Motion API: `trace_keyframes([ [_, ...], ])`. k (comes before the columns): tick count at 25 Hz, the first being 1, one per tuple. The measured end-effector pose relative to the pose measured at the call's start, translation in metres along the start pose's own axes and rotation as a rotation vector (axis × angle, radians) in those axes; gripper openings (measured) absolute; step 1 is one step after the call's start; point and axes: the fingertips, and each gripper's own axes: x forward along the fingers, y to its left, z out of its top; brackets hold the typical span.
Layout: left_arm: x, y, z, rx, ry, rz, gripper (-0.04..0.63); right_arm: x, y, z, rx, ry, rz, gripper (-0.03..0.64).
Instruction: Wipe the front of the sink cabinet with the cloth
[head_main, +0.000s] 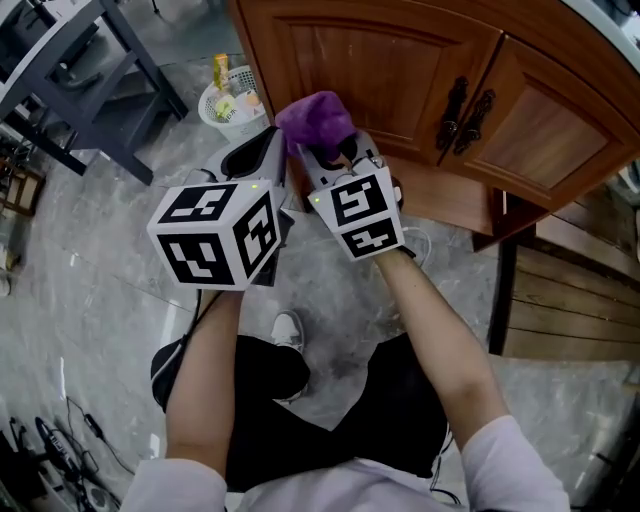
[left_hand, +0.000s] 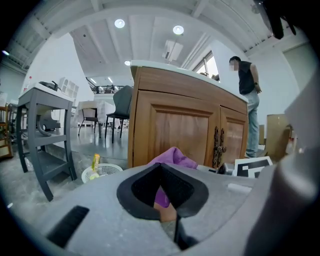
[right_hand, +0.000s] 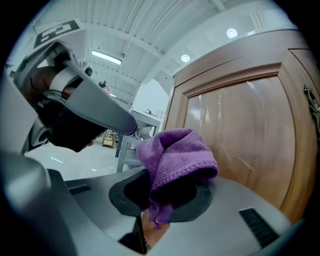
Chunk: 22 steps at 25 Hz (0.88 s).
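Cloth (right_hand: 175, 160), purple and bunched, is pinched in your right gripper (head_main: 336, 150). The jaws are closed on its lower folds, so the bulk of it puffs out past the tips. It hangs low in front of the left door (head_main: 385, 60) of the sink cabinet (head_main: 430, 195). It is close to the wood, but no view shows it pressed against the panel.

Your left gripper (head_main: 270, 145) rides just beside the right one. Its jaws are together with nothing between them; the purple you see beyond them is the cloth in the other gripper.

You look to be at the approach, with the wipe itself not yet begun. For the next move, push the soft bulge of the cloth flat onto the door panel, then sweep across it. Keep the hard jaw tips off the wood. As you work towards the middle, mind the dark handles (head_main: 464, 112) where the two doors meet. Keep your left gripper clear of the white basket (head_main: 228, 100) on the floor near the cabinet's left corner.
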Motion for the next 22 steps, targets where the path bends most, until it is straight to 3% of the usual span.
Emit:
trace_keyframes([
  [22,0.036,-0.09,0.01,0.023,-0.012,-0.154,0.005,-0.099,-0.075,-0.021,0.024,0.033,-0.179,0.067],
])
